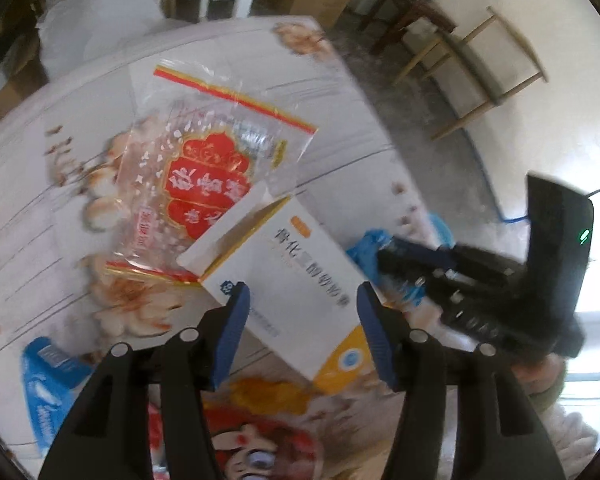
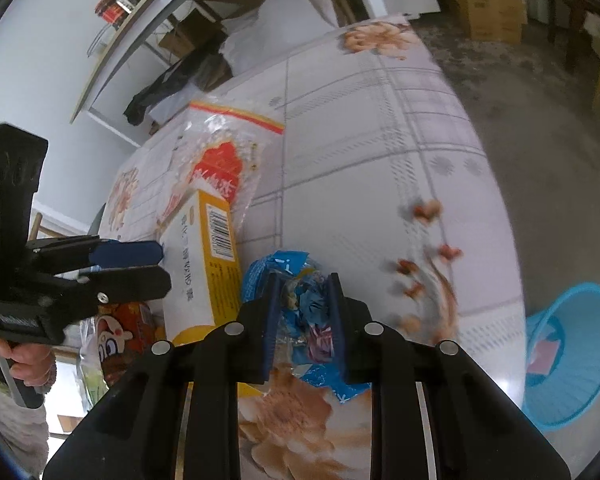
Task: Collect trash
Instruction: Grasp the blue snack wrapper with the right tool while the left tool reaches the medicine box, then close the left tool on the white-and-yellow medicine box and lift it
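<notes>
The right hand-held gripper (image 2: 302, 312), its blue-padded jaws drawn close together, pinches a crumpled blue foil wrapper (image 2: 296, 300) just above the flower-printed white tabletop (image 2: 380, 140), apparently to carry it to the blue plastic mesh basket (image 2: 572, 352) that stands on the floor beyond the tabletop's right edge and already holds a pink scrap. The left hand-held gripper (image 1: 300, 320) hangs with its jaws well apart on either side of a white-and-yellow cardboard medicine box (image 1: 284, 276), one end flap open; the pads look clear of the box's sides, so it seems lined up for a grasp rather than holding. The box lies near the tabletop's near edge, its far end overlapping a clear plastic bag with a red-and-gold label (image 1: 204, 176) spread flat toward the middle. A blue-and-white printed packet (image 1: 44, 384) sits toward the near left corner, and a red cartoon-printed packet (image 1: 252, 448) lies under the left hand-held gripper at the near edge. With the two tools working almost shoulder to shoulder, the box stands just beside the wrapper and could be nudged as the wrapper is lifted; the bag beneath the box may drag along when the box goes. A wooden chair (image 1: 476, 76) and cardboard cartons (image 2: 488, 8) stand on the floor beyond.
</notes>
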Demonstrator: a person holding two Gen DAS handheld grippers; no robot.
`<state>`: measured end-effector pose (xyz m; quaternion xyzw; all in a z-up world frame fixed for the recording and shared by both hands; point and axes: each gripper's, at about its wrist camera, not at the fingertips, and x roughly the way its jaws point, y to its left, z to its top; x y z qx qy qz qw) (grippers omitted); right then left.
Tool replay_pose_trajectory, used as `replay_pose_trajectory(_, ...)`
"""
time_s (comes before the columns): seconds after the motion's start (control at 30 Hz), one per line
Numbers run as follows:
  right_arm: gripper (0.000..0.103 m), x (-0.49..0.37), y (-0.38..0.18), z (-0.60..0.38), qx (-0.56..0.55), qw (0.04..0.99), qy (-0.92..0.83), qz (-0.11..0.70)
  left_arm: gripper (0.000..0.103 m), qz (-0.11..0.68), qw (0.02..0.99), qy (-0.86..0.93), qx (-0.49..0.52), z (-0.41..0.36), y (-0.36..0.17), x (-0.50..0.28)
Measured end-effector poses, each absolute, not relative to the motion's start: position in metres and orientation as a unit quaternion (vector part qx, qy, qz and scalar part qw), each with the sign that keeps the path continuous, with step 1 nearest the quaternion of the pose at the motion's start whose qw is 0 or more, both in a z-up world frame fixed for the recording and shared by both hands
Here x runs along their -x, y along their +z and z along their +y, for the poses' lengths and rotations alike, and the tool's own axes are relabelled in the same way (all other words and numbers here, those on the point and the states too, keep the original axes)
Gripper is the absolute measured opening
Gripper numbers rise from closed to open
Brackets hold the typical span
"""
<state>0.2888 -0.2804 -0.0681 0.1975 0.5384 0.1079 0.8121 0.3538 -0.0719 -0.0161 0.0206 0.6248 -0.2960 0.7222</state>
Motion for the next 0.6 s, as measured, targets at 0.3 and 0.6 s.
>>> replay_pose_trajectory(0.3, 0.021, -0.265, -0.063, -0.301, -0.224, 0.829, 0.06, 0.508, 0.086, 0.625, 0.742, -0.242, -0.027, -0.08, -0.01, -0.349)
replay_pose_trajectory(0.6, 0.021, -0.251, -0.066, -0.308, -0.246, 0.828, 0.051, 0.501, 0.09, 0.701, 0.694, -0.16, 0.036, -0.078, -0.043, -0.364)
